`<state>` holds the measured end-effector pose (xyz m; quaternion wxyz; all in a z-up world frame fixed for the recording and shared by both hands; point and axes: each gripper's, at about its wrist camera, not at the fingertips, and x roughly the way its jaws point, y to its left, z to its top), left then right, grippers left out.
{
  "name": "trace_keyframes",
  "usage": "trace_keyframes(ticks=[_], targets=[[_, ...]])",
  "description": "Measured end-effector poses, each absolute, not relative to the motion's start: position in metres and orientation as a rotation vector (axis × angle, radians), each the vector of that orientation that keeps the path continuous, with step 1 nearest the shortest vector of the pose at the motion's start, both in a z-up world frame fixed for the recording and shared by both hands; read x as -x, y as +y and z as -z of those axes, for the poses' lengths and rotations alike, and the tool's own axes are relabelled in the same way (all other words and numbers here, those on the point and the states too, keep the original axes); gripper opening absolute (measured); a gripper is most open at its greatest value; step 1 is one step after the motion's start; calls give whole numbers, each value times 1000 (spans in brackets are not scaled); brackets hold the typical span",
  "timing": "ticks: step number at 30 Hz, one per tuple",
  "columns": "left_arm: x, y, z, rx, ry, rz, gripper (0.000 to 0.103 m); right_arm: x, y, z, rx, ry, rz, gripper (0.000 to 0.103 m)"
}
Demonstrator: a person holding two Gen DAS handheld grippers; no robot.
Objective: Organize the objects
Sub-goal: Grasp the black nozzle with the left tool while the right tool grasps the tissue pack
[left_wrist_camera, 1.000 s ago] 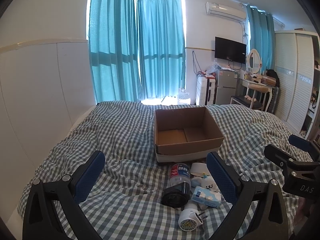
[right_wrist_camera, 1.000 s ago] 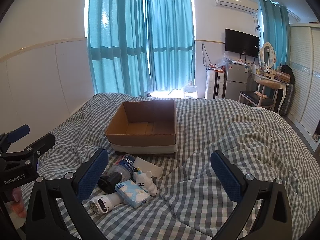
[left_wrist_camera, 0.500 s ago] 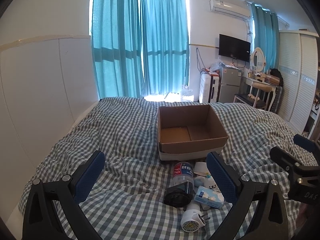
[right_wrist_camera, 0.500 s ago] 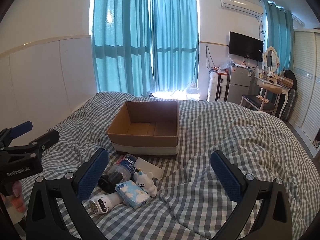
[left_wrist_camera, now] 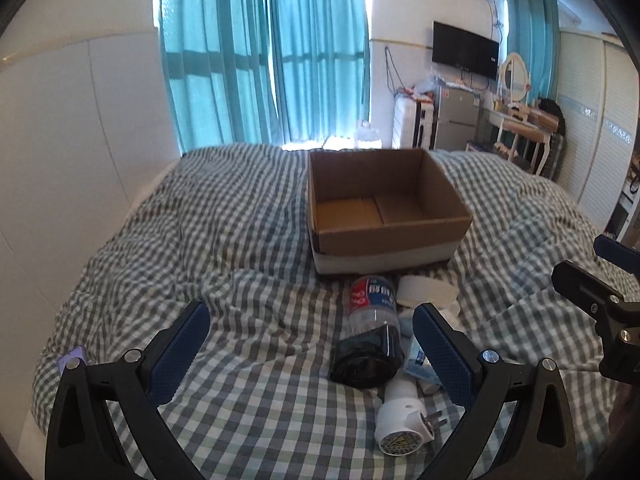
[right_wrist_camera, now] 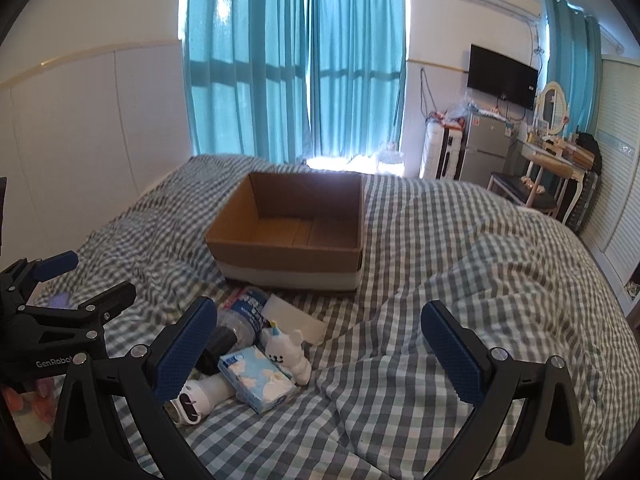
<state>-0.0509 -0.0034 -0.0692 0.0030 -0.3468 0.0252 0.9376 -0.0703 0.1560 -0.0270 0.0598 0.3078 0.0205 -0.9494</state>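
An empty cardboard box [left_wrist_camera: 386,208] [right_wrist_camera: 292,228] sits on the checked bed. In front of it lies a small pile: a plastic bottle [left_wrist_camera: 370,332] [right_wrist_camera: 244,312] on its side, a white plug adapter [left_wrist_camera: 404,416] [right_wrist_camera: 200,396], a blue tissue pack [right_wrist_camera: 256,378], a white plush toy [right_wrist_camera: 286,352] and a white flat item [left_wrist_camera: 426,290] [right_wrist_camera: 294,316]. My left gripper [left_wrist_camera: 316,348] is open above the bed, with the bottle near its right finger. My right gripper [right_wrist_camera: 320,344] is open, the pile near its left finger. Both hold nothing.
The checked duvet [left_wrist_camera: 224,240] [right_wrist_camera: 472,264] covers the whole bed, with a white wall panel [left_wrist_camera: 72,140] to the left. Teal curtains [right_wrist_camera: 296,68], a small fridge [right_wrist_camera: 486,152] and a dressing table with stool [right_wrist_camera: 532,184] stand beyond the bed. A small purple item [left_wrist_camera: 72,360] lies at the left edge.
Both grippers have moved a little forward and tilted down toward the bed, so the box and pile look larger. The objects have not moved, and both grippers stay open.
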Motion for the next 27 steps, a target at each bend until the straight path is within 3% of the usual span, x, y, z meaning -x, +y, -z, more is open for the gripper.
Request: trace_keyframes(ticks=[24,27], targets=[[126,16,195,1608,-4,-2531,102,127,154,116,-1323,5,2667,102],[131,13,201,1630,-59,-2494,85,129,152,120,-1348,19,2654,102]])
